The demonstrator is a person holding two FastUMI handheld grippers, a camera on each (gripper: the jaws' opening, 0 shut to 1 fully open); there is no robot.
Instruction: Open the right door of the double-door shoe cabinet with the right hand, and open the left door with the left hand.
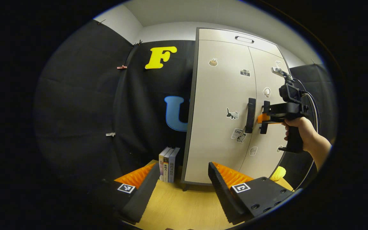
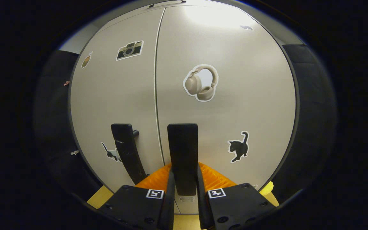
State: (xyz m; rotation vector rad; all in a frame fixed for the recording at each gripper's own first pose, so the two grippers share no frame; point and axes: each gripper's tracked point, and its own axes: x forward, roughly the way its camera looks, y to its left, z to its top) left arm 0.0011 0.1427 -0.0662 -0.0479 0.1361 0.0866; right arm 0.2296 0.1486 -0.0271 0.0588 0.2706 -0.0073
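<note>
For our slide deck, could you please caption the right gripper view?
Right gripper shut on the right door handle of the closed shoe cabinet, beside the left door handle.

1. My right gripper (image 2: 184,188) has both fingers pressed on the right door handle (image 2: 182,156), seen in the right gripper view.
2. A hand (image 1: 300,127) holds it level by its grip.
3. My left gripper (image 1: 179,188) hangs free, fingers spread wide.
</note>
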